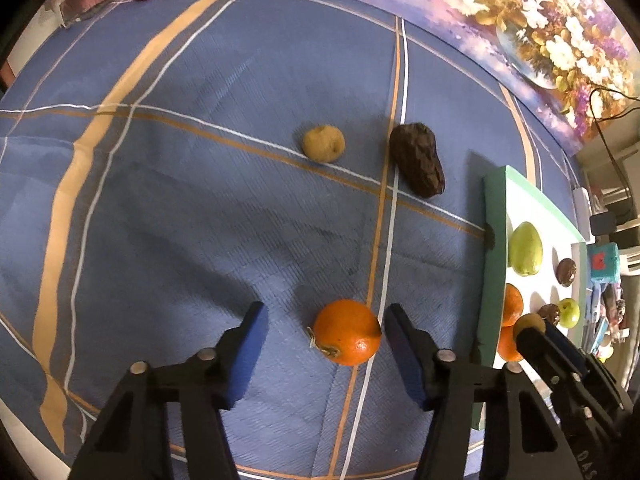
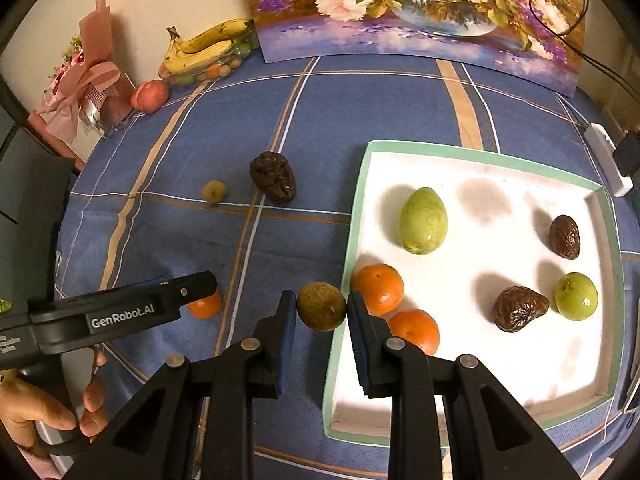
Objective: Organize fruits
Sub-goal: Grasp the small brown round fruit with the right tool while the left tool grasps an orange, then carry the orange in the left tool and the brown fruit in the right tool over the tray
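Two grippers: left gripper point(image 1: 324, 352) jaws apart, straddling a round orange tangerine point(image 1: 346, 332) left of the tray, pads not touching.
Right gripper point(image 2: 322, 320): clamps a brownish-green round fruit point(image 2: 321, 306) at the white, green-rimmed tray point(image 2: 360, 200) edge.
Farther left: wrinkled dark fruit point(image 2: 273, 178), small tan fruit point(image 2: 214, 191).

I see a blue tablecloth point(image 2: 328, 128) crossed by tan and white stripes. My right gripper point(image 2: 322, 312) has black arms and blue pads, clamped on a brownish-olive round fruit point(image 2: 321, 306). My left gripper point(image 1: 326, 344) is the same black and blue, either side of a bright orange tangerine point(image 1: 346, 332). The tray point(image 2: 356, 216) is white inside with a mint-green rim; in it I make out two orange tangerines point(image 2: 378, 288), a pale green pear-shaped fruit point(image 2: 423, 221), a small green apple point(image 2: 576, 296) and two dark brown wrinkled fruits point(image 2: 519, 309). The painting point(image 2: 420, 8) shows pink, white and purple flowers. The bananas point(image 2: 208, 44) are yellow.
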